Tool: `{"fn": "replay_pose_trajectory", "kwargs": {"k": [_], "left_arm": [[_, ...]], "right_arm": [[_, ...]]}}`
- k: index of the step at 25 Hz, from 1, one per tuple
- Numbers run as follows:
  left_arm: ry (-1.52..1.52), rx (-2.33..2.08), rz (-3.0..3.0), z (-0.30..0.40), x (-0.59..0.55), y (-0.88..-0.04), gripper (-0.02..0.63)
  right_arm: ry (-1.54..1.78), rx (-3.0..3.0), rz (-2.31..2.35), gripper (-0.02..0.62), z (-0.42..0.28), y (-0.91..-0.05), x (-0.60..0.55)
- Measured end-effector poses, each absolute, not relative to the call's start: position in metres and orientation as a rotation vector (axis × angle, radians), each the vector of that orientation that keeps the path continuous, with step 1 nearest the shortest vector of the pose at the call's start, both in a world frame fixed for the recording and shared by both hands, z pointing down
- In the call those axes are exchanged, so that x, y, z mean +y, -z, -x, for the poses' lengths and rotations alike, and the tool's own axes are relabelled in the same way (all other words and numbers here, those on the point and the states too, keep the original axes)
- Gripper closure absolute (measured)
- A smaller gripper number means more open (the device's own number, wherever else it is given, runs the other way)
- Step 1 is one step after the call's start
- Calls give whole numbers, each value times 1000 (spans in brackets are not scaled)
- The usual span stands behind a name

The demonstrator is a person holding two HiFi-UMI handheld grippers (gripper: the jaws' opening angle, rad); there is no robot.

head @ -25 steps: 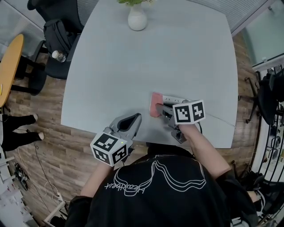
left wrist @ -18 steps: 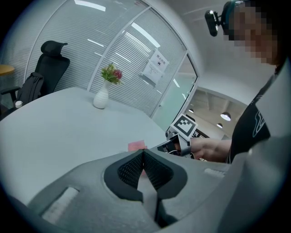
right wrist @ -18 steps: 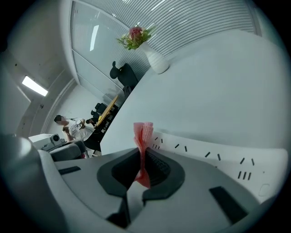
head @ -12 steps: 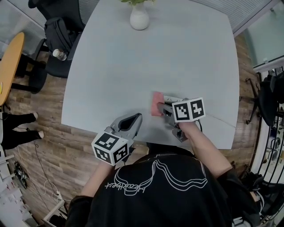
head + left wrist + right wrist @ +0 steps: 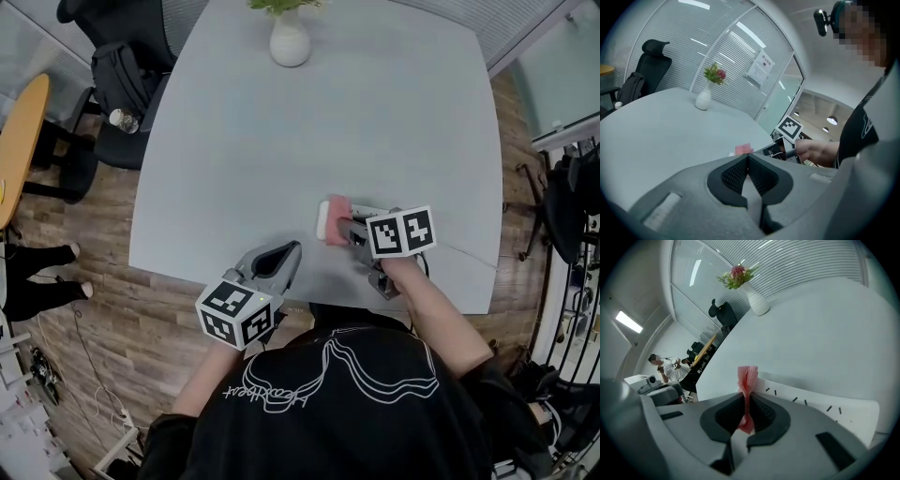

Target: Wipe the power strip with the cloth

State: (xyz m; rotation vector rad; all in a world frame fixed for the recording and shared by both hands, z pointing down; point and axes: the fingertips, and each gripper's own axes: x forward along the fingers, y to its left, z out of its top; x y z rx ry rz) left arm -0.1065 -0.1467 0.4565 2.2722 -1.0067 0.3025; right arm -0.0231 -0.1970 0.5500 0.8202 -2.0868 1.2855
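The right gripper (image 5: 748, 404) (much the nearer one) has its jaws clamped on the pink cloth (image 5: 748, 377). The cloth is at the left end of the white power strip (image 5: 820, 406), near the front edge of the surface (image 5: 375, 112). The strip's long axis runs to the right of the jaws, so I think the wipe must go that way. The left gripper (image 5: 748, 159) has its jaws together and empty, and is apart from the strip.

Jaws of the left gripper (image 5: 747, 158) meet, empty, with a pink cloth (image 5: 744, 149) beyond.
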Motion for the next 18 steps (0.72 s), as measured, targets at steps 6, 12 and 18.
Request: {"fn": "replay_pose_trajectory", "kwargs": {"k": [6, 12, 18], "left_arm": [[-307, -997, -2275, 101, -145, -457, 594], [-311, -986, -2280, 98, -147, -457, 594], [-314, -970, -2286, 88, -145, -458, 594]], "right_arm": [[-1268, -2069, -854, 561, 8, -550, -196], [-1258, -2058, -892, 561, -7, -550, -195], [-1273, -2045, -939, 561, -28, -550, -191]]}}
